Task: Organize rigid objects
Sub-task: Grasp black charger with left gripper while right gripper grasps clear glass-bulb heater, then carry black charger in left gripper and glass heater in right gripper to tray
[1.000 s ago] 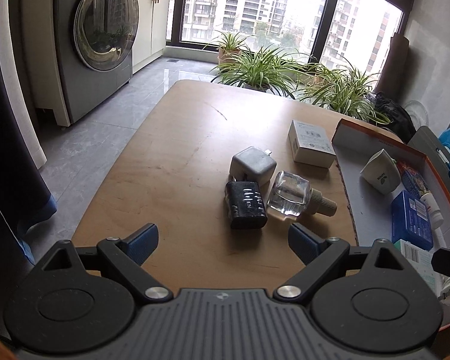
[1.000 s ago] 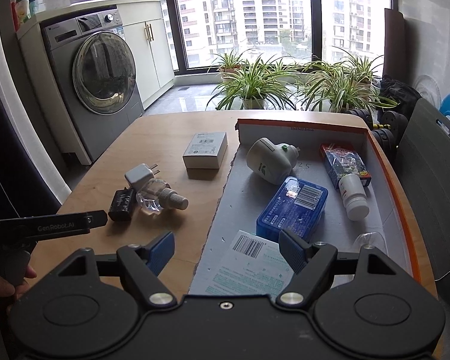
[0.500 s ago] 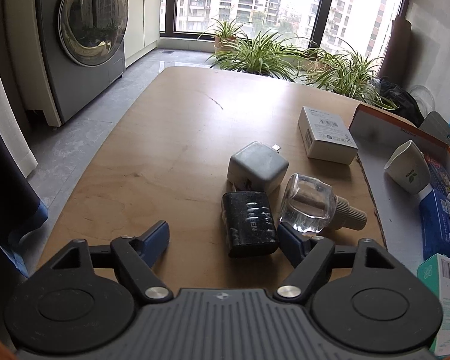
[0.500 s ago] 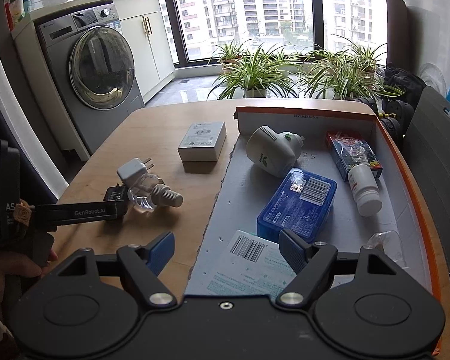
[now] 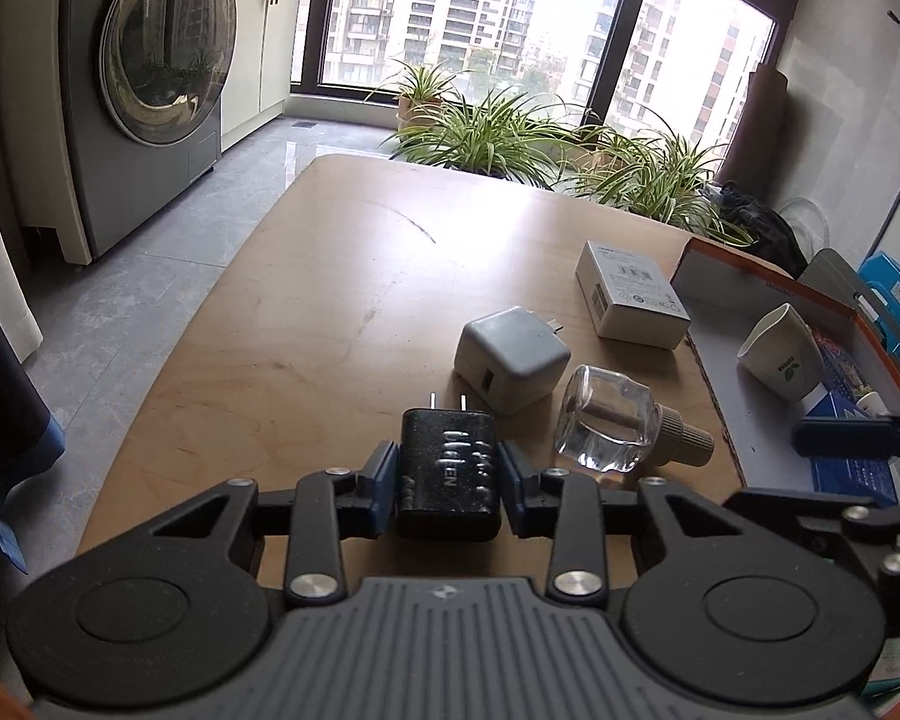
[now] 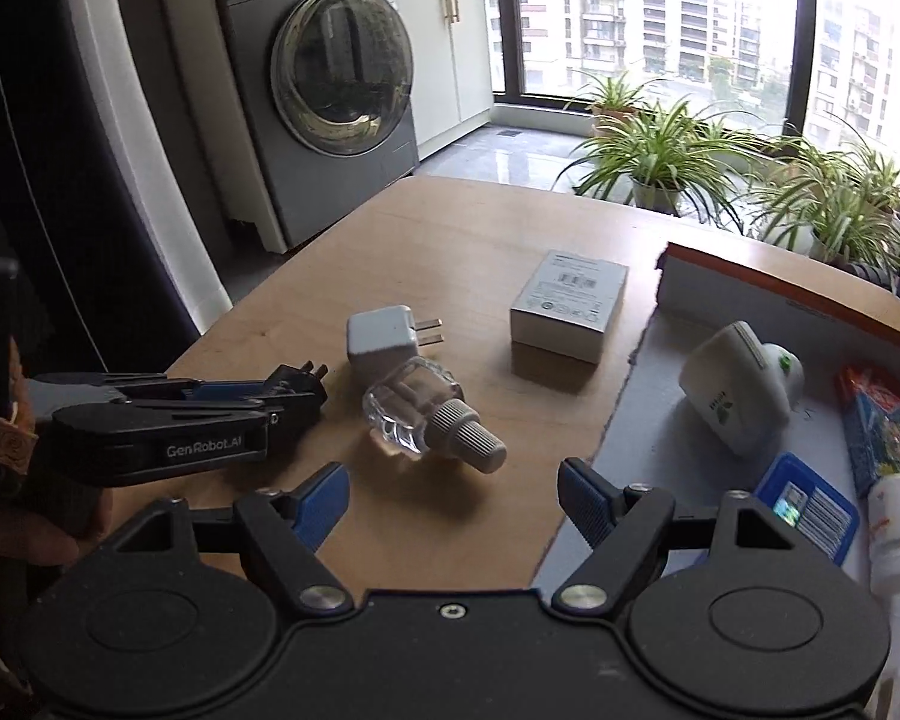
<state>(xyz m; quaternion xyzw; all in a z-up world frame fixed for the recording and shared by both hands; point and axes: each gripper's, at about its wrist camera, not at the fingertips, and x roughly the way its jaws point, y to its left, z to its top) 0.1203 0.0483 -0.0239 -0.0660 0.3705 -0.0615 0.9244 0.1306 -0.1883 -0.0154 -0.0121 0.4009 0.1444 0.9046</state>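
Note:
My left gripper (image 5: 448, 473) is shut on a black plug adapter (image 5: 448, 471) on the wooden table (image 5: 330, 300); it also shows in the right wrist view (image 6: 297, 387), held by the left gripper (image 6: 282, 399). A grey charger (image 5: 510, 357) (image 6: 384, 339) and a clear glass bottle with a beige cap (image 5: 612, 426) (image 6: 426, 420) lie just beyond. A white box (image 5: 630, 294) (image 6: 570, 300) sits farther back. My right gripper (image 6: 453, 495) is open and empty, just short of the bottle.
An orange-edged tray (image 6: 648, 420) (image 5: 720, 360) at the right holds a white cup-shaped device (image 6: 741, 396), a blue box (image 6: 810, 510), a white pill bottle (image 6: 894, 534) and a colourful packet (image 6: 882, 426). Potted plants (image 5: 492, 132) and a washing machine (image 5: 150, 78) stand beyond the table.
My left gripper moved forward and closed on the black plug adapter. My right gripper swung left from over the tray toward the glass bottle, still open.

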